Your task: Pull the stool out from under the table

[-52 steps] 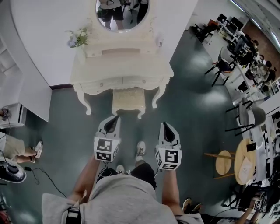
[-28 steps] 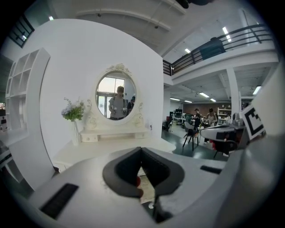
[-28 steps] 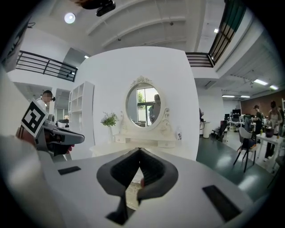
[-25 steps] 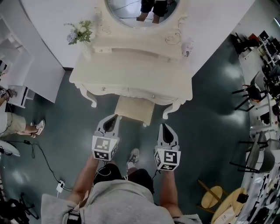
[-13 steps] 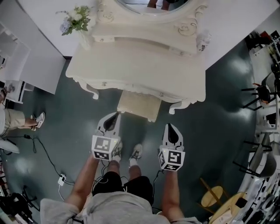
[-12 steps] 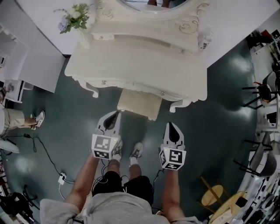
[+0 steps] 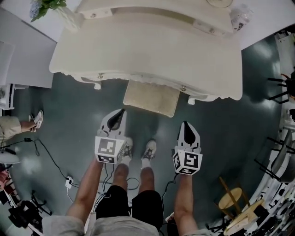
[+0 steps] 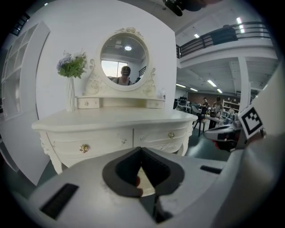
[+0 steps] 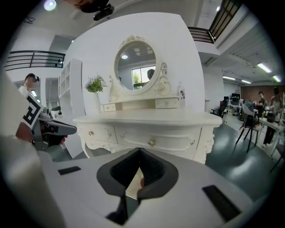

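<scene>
A cream stool with a padded seat stands half tucked under the front edge of the white dressing table. My left gripper is shut and empty, its tip just short of the stool's near left corner. Also shut and empty, my right gripper hangs a little further back, off the stool's near right corner. In the left gripper view the closed left gripper points at the table's drawers. Past the closed right gripper in the right gripper view, a sliver of the stool shows.
A vase of flowers and a bottle stand on the table. My own feet are between the grippers. A cable with a power strip lies on the floor at left. A wooden stool and black chairs are at right.
The head view has moved closer to the table, which now fills the top of the frame. Both grippers have come down towards the stool and stayed shut.
</scene>
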The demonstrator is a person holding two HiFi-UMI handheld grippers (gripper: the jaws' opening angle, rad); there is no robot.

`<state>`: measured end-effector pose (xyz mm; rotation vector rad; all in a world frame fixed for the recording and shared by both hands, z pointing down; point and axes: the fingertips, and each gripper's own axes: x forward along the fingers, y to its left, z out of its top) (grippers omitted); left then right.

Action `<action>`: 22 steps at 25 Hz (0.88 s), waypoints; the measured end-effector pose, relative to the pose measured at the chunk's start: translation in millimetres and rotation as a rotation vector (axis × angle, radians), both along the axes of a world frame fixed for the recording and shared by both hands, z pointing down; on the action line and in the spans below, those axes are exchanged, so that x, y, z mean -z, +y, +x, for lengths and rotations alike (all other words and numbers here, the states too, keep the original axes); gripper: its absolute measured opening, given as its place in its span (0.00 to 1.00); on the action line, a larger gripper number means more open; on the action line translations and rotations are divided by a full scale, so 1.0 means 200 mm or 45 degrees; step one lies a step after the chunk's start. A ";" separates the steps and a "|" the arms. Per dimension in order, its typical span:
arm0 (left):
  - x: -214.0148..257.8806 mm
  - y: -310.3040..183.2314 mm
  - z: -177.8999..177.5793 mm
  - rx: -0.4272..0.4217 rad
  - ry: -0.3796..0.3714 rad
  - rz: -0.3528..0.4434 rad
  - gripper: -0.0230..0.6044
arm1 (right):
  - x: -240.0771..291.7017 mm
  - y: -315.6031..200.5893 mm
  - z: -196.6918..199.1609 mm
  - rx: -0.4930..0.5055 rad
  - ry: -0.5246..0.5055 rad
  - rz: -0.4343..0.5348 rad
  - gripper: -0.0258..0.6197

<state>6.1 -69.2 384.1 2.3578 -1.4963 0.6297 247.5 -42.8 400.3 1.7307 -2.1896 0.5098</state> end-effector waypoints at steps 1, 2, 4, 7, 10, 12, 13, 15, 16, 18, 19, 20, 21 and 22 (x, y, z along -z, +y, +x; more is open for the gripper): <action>-0.07 -0.01 0.00 -0.006 -0.001 -0.011 0.04 | -0.07 -0.01 0.01 -0.007 0.001 -0.012 0.06; -0.13 -0.03 -0.01 -0.008 -0.002 -0.021 0.04 | -0.13 -0.03 0.01 -0.014 0.001 -0.024 0.06; -0.25 -0.07 -0.01 -0.004 -0.004 -0.039 0.04 | -0.25 -0.06 0.03 -0.024 0.001 -0.044 0.06; -0.43 -0.12 -0.02 0.016 -0.010 -0.069 0.04 | -0.41 -0.11 0.03 -0.026 0.008 -0.061 0.06; -0.63 -0.15 -0.01 0.002 0.005 -0.090 0.04 | -0.56 -0.16 0.02 -0.018 0.016 -0.073 0.06; -0.76 -0.17 -0.01 -0.011 -0.006 -0.099 0.04 | -0.67 -0.19 0.02 -0.014 0.017 -0.084 0.06; -0.82 -0.18 -0.01 -0.014 -0.012 -0.104 0.04 | -0.73 -0.20 0.01 -0.013 0.016 -0.091 0.06; -0.92 -0.19 -0.01 -0.018 -0.015 -0.115 0.04 | -0.84 -0.22 0.01 -0.009 0.016 -0.104 0.06; -0.97 -0.20 0.00 -0.020 -0.015 -0.123 0.04 | -0.89 -0.23 0.01 -0.007 0.018 -0.109 0.06; -1.07 -0.21 0.00 -0.029 -0.015 -0.137 0.04 | -1.00 -0.24 0.02 -0.003 0.024 -0.124 0.06; -1.11 -0.21 0.00 -0.037 -0.012 -0.143 0.04 | -1.05 -0.25 0.02 -0.003 0.024 -0.135 0.06; -1.16 -0.21 0.00 -0.045 -0.006 -0.152 0.04 | -1.10 -0.25 0.02 -0.006 0.022 -0.147 0.06; -1.20 -0.22 -0.01 -0.049 0.004 -0.165 0.04 | -1.15 -0.25 0.03 -0.010 0.018 -0.160 0.06; -1.24 -0.22 -0.02 -0.050 0.017 -0.182 0.04 | -1.19 -0.25 0.03 -0.013 0.014 -0.172 0.06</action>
